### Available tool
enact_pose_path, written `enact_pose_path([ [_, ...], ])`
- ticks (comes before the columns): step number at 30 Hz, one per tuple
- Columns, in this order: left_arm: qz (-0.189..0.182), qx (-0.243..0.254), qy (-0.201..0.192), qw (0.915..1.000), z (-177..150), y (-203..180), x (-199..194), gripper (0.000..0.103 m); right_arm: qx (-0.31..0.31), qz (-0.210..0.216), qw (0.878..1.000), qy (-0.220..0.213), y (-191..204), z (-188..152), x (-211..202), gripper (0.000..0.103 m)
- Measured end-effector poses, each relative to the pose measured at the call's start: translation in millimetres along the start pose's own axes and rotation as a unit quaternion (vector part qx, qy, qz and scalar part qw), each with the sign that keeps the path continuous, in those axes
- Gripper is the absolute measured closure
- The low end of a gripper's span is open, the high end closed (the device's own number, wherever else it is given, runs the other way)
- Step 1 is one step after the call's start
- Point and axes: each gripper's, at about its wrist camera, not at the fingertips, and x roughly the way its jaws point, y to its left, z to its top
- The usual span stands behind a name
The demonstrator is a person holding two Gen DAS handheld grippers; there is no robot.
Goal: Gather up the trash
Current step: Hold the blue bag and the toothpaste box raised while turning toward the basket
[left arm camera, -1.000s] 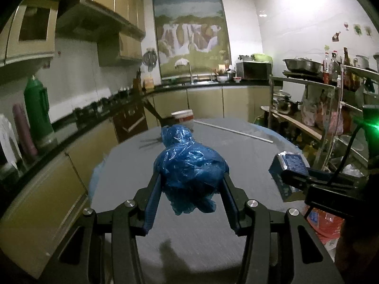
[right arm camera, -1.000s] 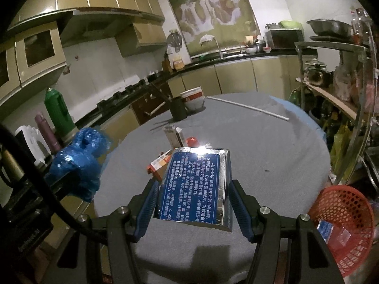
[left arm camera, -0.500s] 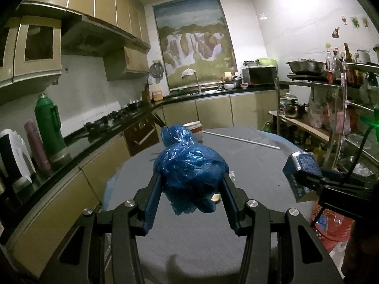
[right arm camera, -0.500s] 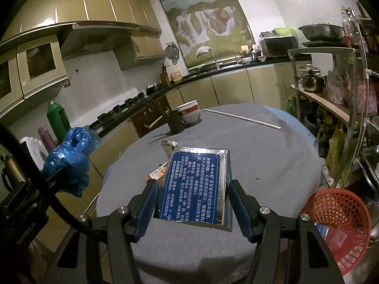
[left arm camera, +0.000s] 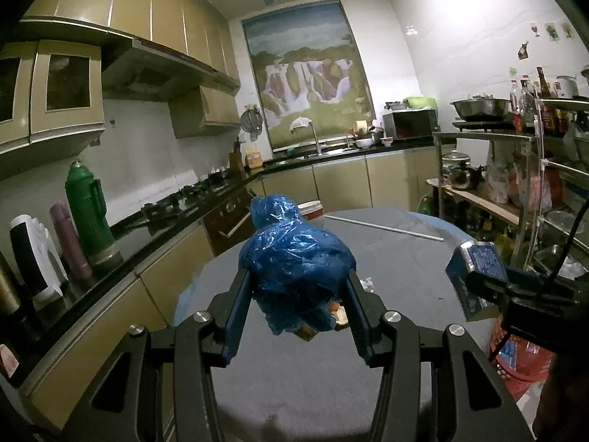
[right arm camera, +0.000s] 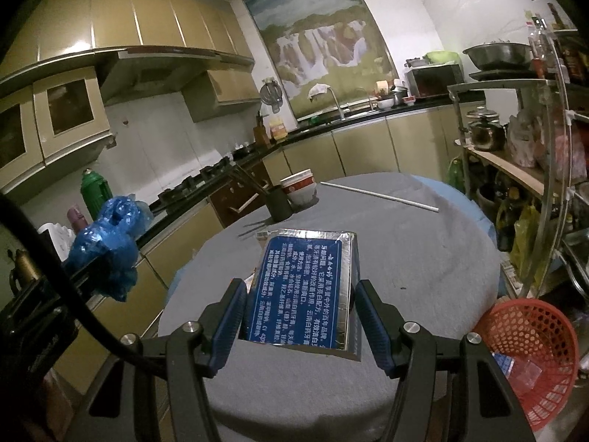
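I am carrying two pieces of trash above the table (right arm camera: 423,258). My left gripper (left arm camera: 298,294) is clamping a crumpled blue bag (left arm camera: 294,265); my right gripper (right arm camera: 300,316) is pinching a blue box (right arm camera: 305,287). Next I am aiming both over the red basket (right arm camera: 530,335), apparently on the floor right of the table, then releasing.

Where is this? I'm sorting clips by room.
A home kitchen, most likely: a sink with a tap under a waterfall mural, a gas hob on the counter, and a microwave.
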Motion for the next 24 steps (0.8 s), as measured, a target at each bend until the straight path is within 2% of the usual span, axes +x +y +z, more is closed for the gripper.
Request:
enact_pose_path([
  [24, 0.012, 0.005, -0.009, 0.9999, -0.9, -7.1, -7.6, 0.052, -0.007, 0.007, 1.0, -0.004, 1.2, -1.6, -6.8, 0.039],
])
